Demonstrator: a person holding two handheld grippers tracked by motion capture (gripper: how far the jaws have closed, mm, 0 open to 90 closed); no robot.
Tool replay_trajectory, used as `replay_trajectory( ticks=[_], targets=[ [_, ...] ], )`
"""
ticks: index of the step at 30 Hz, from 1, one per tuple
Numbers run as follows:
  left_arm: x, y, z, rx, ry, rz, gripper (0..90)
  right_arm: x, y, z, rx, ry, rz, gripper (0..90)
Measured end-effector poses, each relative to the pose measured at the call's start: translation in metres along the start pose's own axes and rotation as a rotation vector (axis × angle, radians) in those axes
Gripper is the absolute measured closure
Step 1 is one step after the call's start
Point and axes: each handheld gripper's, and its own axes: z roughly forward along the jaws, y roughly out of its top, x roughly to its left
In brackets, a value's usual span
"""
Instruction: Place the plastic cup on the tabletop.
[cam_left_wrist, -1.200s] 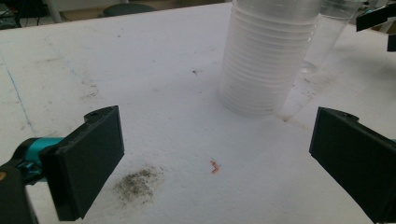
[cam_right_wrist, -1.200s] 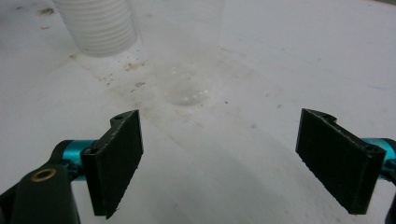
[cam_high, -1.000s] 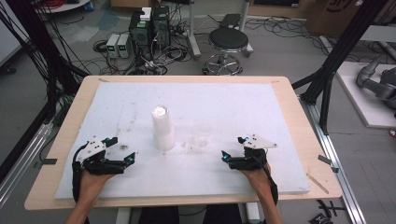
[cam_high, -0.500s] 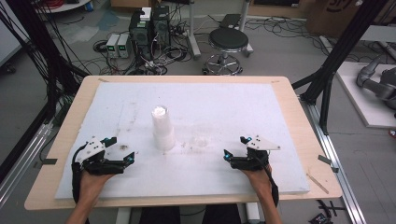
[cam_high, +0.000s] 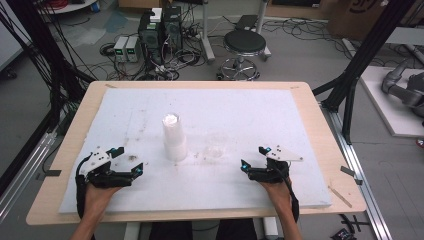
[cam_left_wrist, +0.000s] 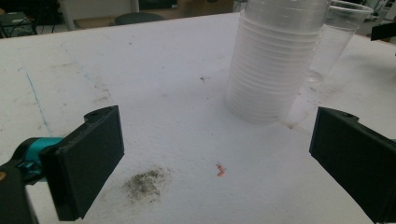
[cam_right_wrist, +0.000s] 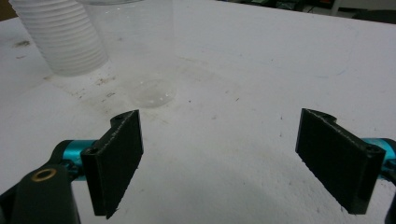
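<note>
Here both claws (cam_high: 129, 161) (cam_high: 253, 156) gape empty; cup stack (cam_high: 174, 136) upright, perhaps one clear cup (cam_high: 216, 150) beside.

Cup stack (cam_high: 173, 137) blocks center, prob.

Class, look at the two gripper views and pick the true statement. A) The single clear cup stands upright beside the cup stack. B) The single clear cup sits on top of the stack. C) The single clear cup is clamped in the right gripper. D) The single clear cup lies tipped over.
A: the single clear cup stands upright on the white mat beside the cup stack, while the right gripper has its jaws wide apart with nothing between them.
</note>
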Motion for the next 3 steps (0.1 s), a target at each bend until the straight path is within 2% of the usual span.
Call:
replay_trajectory(
  ticks=[3],
  targets=[
    [0.0007,-0.0001,-0.0004,-0.002,0.001,-0.012,3.0,0.0007,-0.0004,-0.0007,-0.006,-0.004,-0.005,15.0]
  ],
)
